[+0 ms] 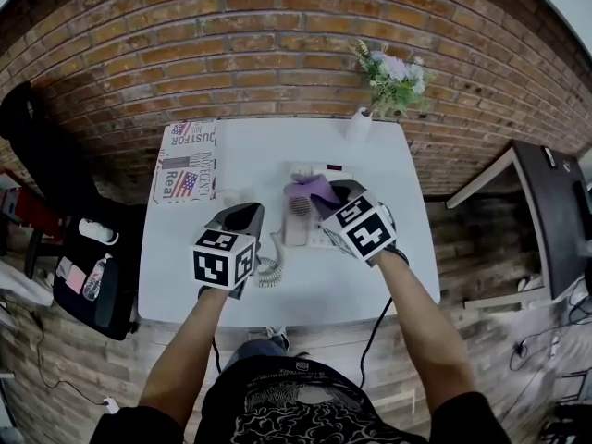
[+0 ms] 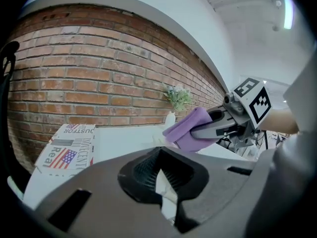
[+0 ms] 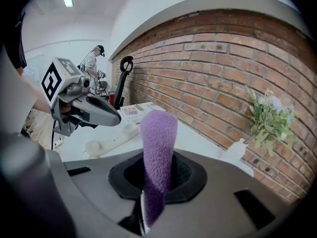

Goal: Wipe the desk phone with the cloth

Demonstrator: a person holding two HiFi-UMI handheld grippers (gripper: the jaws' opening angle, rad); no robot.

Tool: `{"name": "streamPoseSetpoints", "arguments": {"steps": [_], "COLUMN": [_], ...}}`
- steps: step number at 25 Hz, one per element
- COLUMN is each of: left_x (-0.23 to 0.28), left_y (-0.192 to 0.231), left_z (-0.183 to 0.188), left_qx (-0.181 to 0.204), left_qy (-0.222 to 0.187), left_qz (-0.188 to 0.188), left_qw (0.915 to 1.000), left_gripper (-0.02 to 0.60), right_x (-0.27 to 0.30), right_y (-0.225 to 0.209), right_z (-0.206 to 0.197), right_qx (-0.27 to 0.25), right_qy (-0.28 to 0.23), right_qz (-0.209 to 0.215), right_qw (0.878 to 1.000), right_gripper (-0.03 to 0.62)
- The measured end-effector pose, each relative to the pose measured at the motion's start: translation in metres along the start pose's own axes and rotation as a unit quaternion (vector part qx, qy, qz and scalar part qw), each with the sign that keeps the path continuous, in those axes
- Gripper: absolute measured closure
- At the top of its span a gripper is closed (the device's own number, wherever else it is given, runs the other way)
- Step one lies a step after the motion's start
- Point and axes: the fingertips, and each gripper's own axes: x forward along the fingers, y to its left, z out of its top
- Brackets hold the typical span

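Hiding phone partly: purple cloth

Even soft daylight, strong fisheye bending, dark vignetted corners.

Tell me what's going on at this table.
A person stands at the white table with a gripper in each hand. The right gripper is shut on a purple cloth and holds it over the phone. The left gripper is shut and empty, and it hovers beside the phone, near the cord. Whether the cloth touches the phone can't be told.
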Motion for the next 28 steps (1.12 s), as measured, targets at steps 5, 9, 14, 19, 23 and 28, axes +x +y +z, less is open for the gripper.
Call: {"name": "streamPoseSetpoints", "arguments": {"steps": [5, 9, 14, 19, 23, 28], "left_x": [0.017, 0.025, 0.028, 0.029, 0.032, 0.030], "left_y": [0.020, 0.033, 0.042, 0.045, 0.046, 0.045], "left_z": [0.009, 0.010, 0.007, 0.006, 0.007, 0.005], "left_qx": [-0.009, -0.018, -0.029, -0.033, -0.040, -0.059], "left_qy": [0.000, 0.004, 0.007, 0.011, 0.013, 0.010], "left_qz": [-0.001, -0.003, -0.002, 0.008, 0.028, 0.070], "left_qw": [1.0000, 0.9998, 0.9996, 0.9994, 0.9987, 0.9957], "left_gripper": [0.580, 0.580, 0.580, 0.580, 0.580, 0.580], "right_x": [0.015, 0.029, 0.045, 0.064, 0.089, 0.120], "right_y": [-0.032, -0.054, -0.078, -0.090, -0.092, -0.081], "right_z": [0.027, 0.044, 0.063, 0.069, 0.064, 0.050], "right_qx": [0.005, 0.004, -0.009, -0.029, -0.043, -0.042], "right_qy": [-0.011, -0.008, -0.005, 0.005, 0.016, 0.032], "right_qz": [-0.006, -0.012, -0.020, -0.005, 0.026, 0.089], "right_qw": [1.000, 1.000, 1.000, 1.000, 0.999, 0.995], "right_gripper": [0.551, 0.551, 0.551, 0.551, 0.551, 0.551]}}
